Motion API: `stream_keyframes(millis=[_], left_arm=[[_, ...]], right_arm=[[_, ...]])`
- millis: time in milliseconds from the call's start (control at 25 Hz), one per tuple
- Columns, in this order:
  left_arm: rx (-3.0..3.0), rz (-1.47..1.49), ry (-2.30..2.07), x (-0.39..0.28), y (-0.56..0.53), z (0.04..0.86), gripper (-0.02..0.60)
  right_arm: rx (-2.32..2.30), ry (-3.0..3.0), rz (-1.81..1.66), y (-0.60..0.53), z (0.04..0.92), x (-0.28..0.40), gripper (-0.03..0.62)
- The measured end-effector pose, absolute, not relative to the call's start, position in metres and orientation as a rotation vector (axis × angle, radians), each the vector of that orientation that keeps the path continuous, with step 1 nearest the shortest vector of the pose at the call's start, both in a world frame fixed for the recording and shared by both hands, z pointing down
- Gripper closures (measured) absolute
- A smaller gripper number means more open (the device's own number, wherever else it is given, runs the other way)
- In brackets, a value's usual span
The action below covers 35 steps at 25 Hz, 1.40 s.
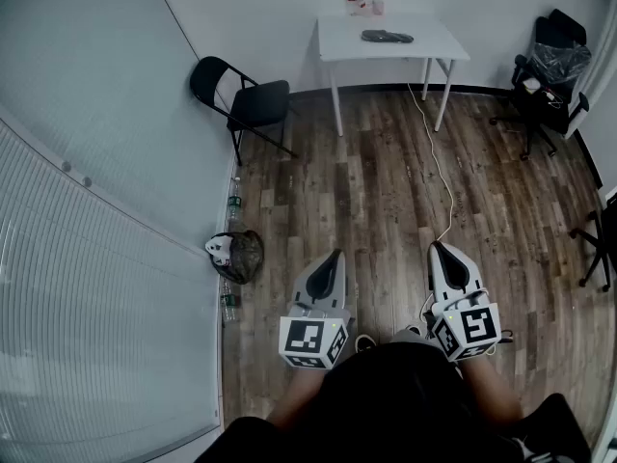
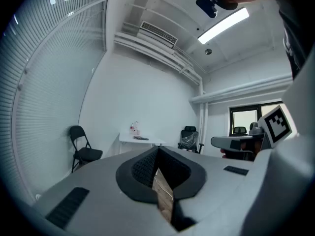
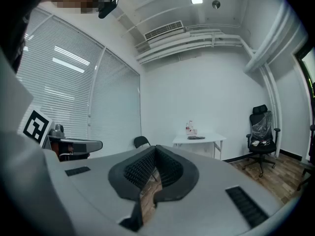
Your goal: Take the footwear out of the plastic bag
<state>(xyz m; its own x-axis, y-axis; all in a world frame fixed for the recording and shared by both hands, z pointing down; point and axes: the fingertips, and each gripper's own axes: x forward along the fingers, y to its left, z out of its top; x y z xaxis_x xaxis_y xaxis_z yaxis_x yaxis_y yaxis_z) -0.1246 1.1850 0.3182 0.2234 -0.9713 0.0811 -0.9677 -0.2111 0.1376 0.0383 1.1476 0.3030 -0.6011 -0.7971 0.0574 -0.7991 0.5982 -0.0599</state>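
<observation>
Left grey two-jaw gripper (image 1: 336,256) — jaws together, empty | right grey two-jaw gripper (image 1: 437,248) — jaws together, empty | dark flat bundle (image 1: 388,37) lies on white rectangular table (image 1: 429,44), well apart from both.

The left gripper (image 2: 157,149) points level across the room. Its two dark fingers (image 2: 143,168) are pressed together at the tips, with nothing between them. A bit of wood floor (image 2: 163,195) shows through the gap lower down. Far off by the wall stands a white desk (image 2: 129,139) with bottles (image 2: 133,129) and a flat dark thing (image 2: 140,138) on it. A black folding chair (image 2: 82,151) is to its left and an office chair (image 2: 189,139) to its right. Blinds (image 2: 44,97) cover the left wall.
</observation>
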Motion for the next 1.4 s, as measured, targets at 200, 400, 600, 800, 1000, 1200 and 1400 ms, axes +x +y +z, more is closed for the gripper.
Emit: stream_keyframes(millis=[200,400,600,800,1000,1200,1400], left_arm=[[2.355,-0.022,-1.837,-0.131,1.177,0.327,0.563],[2.388,-0.001,-1.795,-0.129,1.17,0.33,0.563],[2.407,0.007,-1.763,-0.13,1.158,0.328,0.563],[2.421,0.014,-1.749,-0.129,1.141,0.331,0.563],[2.428,0.007,-1.782,-0.131,1.116,0.325,0.563],[2.415,0.031,-1.815,-0.138,1.066,0.331,0.563],[2.388,0.086,-1.812,-0.131,0.974,0.346,0.563]], right_arm=[[1.421,-2.763,0.101,1.142,0.301,0.035,0.577],[1.471,-2.726,0.115,1.135,0.304,0.042,0.577],[1.533,-2.754,0.13,1.124,0.295,0.049,0.577],[1.547,-2.772,0.117,1.112,0.296,0.055,0.577],[1.529,-2.807,0.117,1.084,0.295,0.056,0.577],[1.481,-2.849,0.145,1.028,0.307,0.044,0.577],[1.419,-2.849,0.173,0.937,0.33,0.043,0.577]])
